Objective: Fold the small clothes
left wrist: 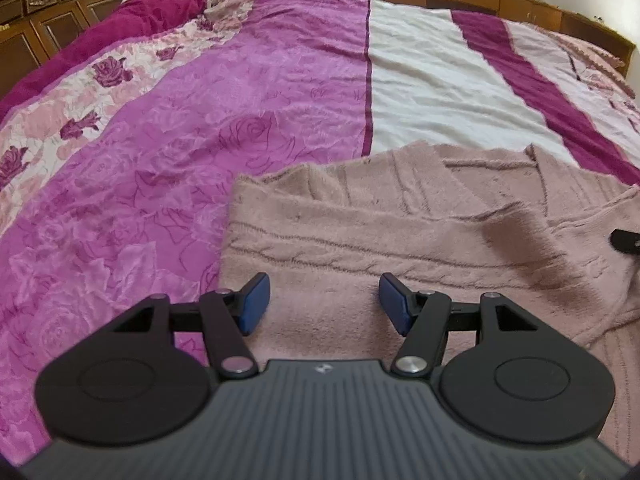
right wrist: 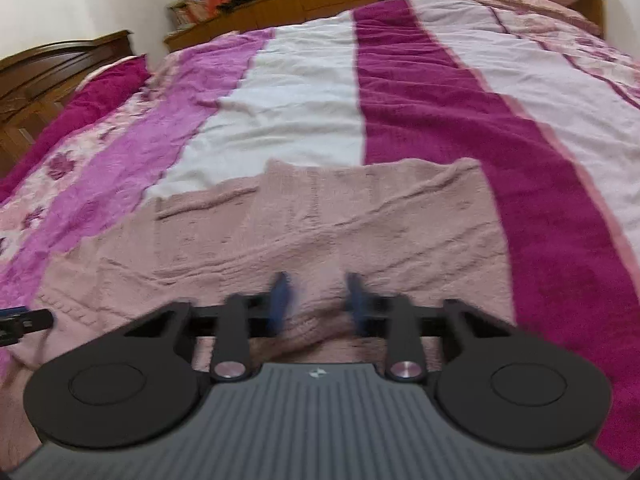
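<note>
A wide bedspread (left wrist: pixel 280 92) fills my left wrist view, plush, in magenta, floral pink and white bands, with a dark wooden headboard (left wrist: pixel 44 12) at upper left. On it lies the pink sweater (left wrist: pixel 400 232), fuzzy cable knit, roughly rectangular, filling the lower right; its long axis runs across the frame. My left gripper (left wrist: pixel 324 304) hovers over its near edge, blue pads wide apart, nothing between them. In the right wrist view my right gripper (right wrist: pixel 318 304) is blurred, fingers narrow, with a raised ridge of sweater between them; whether they pinch it I cannot tell.
</note>
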`<state>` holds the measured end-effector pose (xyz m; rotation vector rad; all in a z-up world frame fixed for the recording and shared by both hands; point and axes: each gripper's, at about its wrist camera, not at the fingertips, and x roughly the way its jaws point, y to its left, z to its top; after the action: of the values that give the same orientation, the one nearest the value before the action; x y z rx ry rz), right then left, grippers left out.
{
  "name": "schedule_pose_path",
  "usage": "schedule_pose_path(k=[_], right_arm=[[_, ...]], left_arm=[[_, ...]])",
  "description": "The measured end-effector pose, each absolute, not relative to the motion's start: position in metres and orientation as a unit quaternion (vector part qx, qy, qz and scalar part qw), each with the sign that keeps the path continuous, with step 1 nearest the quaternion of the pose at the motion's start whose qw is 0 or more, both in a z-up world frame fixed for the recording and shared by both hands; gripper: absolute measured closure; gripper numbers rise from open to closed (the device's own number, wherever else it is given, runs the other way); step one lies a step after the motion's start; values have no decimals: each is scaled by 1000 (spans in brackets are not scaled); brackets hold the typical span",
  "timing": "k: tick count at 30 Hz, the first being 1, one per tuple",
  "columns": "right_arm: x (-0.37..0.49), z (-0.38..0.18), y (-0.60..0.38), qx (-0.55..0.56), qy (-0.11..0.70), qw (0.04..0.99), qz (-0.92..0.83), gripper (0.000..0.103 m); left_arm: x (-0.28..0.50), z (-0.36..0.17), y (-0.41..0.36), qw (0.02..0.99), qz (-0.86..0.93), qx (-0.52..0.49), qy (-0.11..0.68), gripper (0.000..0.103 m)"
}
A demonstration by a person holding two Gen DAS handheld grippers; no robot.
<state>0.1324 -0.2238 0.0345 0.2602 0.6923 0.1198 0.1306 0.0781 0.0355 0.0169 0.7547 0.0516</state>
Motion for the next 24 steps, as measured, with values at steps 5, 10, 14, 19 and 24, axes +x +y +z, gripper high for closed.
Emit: schedule_pose_path(k=[5, 10, 14, 19, 24], right_arm=[[107, 55, -233, 145, 278, 949, 29, 85], [97, 46, -236, 123, 297, 947, 6, 84], [99, 26, -236, 111, 321, 940, -4, 74], [85, 37, -234, 100, 310, 945, -32, 55], [61, 53, -233, 119, 267, 956, -20, 47]], left_arm=[[133, 29, 80, 928, 31, 1, 371, 40], [136, 26, 77, 928, 36, 8, 371, 39], [135, 24, 77, 929, 35, 12, 369, 39], [132, 29, 80, 927, 34, 5, 374, 40], [117, 37, 79, 927, 29, 1, 375, 41]])
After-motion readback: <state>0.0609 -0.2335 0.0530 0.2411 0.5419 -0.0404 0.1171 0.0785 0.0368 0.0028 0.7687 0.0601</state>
